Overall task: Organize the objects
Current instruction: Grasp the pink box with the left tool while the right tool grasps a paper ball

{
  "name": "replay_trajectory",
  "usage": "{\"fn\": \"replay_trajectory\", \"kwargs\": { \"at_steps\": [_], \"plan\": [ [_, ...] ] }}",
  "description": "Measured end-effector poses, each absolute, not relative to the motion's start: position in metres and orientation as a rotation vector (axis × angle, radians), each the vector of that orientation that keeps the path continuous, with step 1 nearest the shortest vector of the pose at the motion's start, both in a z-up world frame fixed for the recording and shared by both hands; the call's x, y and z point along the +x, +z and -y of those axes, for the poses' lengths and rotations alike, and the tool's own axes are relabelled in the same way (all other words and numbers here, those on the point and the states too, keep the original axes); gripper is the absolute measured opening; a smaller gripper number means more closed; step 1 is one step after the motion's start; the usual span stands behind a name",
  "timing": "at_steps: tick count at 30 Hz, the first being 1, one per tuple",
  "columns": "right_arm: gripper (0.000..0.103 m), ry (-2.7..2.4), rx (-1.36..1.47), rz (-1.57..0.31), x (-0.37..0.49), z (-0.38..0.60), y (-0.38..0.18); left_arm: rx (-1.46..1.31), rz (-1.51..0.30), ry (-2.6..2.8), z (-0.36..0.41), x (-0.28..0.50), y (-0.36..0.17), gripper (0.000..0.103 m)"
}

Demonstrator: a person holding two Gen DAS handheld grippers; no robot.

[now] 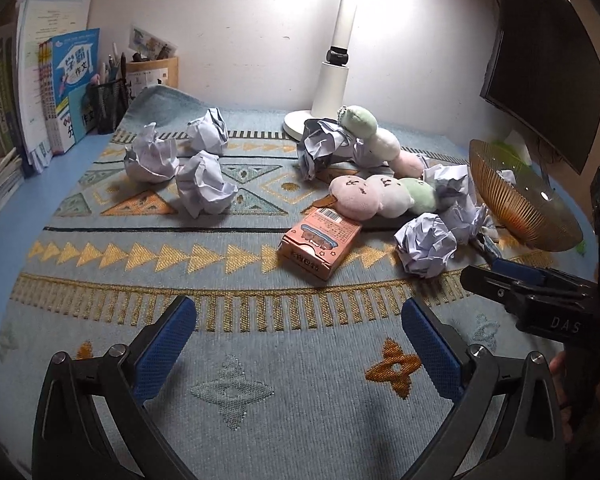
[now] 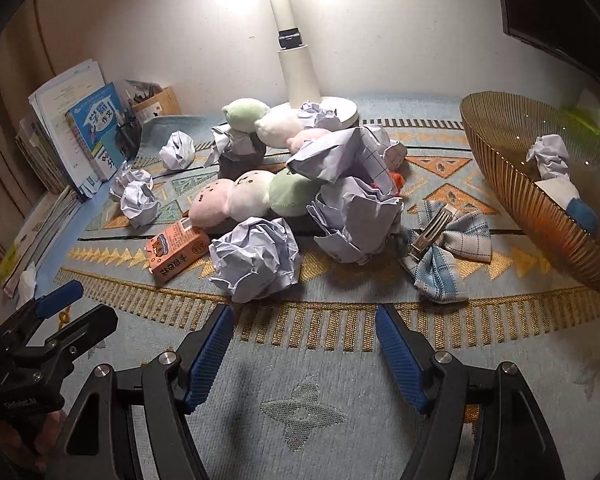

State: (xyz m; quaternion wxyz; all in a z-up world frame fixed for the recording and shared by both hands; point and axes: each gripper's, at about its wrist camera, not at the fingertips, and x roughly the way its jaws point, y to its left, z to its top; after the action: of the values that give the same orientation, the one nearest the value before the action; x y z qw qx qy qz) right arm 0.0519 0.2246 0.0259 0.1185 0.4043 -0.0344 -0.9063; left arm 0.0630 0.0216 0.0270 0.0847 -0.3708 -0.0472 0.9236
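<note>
Several crumpled paper balls lie on the patterned mat: one (image 1: 426,249) near the middle right, also close ahead in the right wrist view (image 2: 256,258), and others at the left (image 1: 204,188). Two plush dango skewers (image 1: 380,196) (image 2: 252,196) lie among them beside a small orange box (image 1: 320,242) (image 2: 176,252). A plaid bow hair clip (image 2: 444,246) lies right of the pile. An amber ribbed bowl (image 2: 540,200) (image 1: 516,196) holds one paper ball (image 2: 548,156). My left gripper (image 1: 298,336) is open and empty. My right gripper (image 2: 304,344) is open and empty.
A white lamp base (image 1: 332,92) stands at the back. Books (image 1: 56,88) and a mesh pen holder (image 1: 108,104) line the back left. A dark monitor (image 1: 548,64) stands at the back right. The right gripper shows in the left wrist view (image 1: 540,296).
</note>
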Motion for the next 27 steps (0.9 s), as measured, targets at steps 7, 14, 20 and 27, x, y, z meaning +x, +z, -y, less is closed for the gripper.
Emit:
{"fn": "replay_trajectory", "kwargs": {
  "at_steps": [7, 14, 20, 27],
  "plan": [
    [0.072, -2.609, 1.165, 0.07, 0.049, -0.211, 0.03, -1.117, 0.132, 2.705, -0.024, 0.058, 0.027, 0.102],
    [0.071, -2.547, 1.236, 0.228, 0.019, -0.195, 0.026, -1.105, -0.018, 2.599, -0.024, 0.003, 0.034, 0.099],
    [0.071, -2.604, 1.269, 0.241, 0.007, -0.196, 0.017, -1.198, -0.087, 2.52, -0.031, -0.025, 0.018, 0.088],
    [0.057, -2.589, 1.283, 0.271, -0.001, -0.201, 0.014, -1.201, -0.164, 2.505, -0.043, -0.028, 0.014, 0.086]
  ]
}}
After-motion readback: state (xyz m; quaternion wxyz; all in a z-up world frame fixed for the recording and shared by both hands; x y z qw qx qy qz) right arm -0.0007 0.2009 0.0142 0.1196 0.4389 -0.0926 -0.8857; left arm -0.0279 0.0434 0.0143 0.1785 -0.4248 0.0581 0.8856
